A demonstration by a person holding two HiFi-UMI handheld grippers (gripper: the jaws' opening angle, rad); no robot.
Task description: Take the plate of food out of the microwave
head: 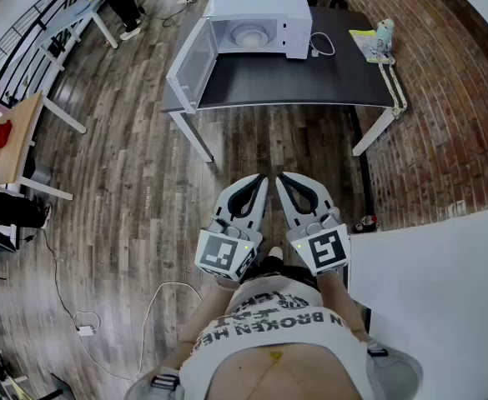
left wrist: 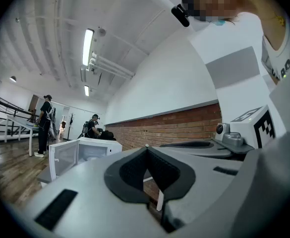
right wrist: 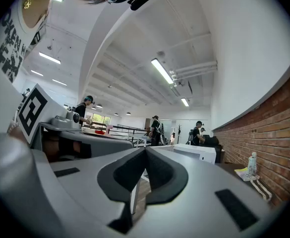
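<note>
A: Where is the plate sitting?

B: The desk [head: 294, 86] is carrying the microwave [head: 264, 7] at its far edge. The door [head: 189, 65] is hanging wide open on the left, so the cavity is facing us. A round white plate [head: 252, 34] is lying on the cavity floor. The food is showing too small to make out.

A: Tools?

B: The left tool [head: 260, 178] and right tool [head: 280, 177] are both sitting clenched, tips meeting, gripping nothing. The person is holding them side by side against the body, well apart from the desk. I'm judging that the reach is not yet beginning.

A: Anything blocking?

B: Bare wood floor is lying between us and the desk. The door is jutting past the desk's left corner, so I'm favouring a front-right approach. A white cable [head: 324, 45] is trailing off the microwave's right side. A bottle [head: 384, 32] is standing at the desk's right end, clear of the cavity.
</note>
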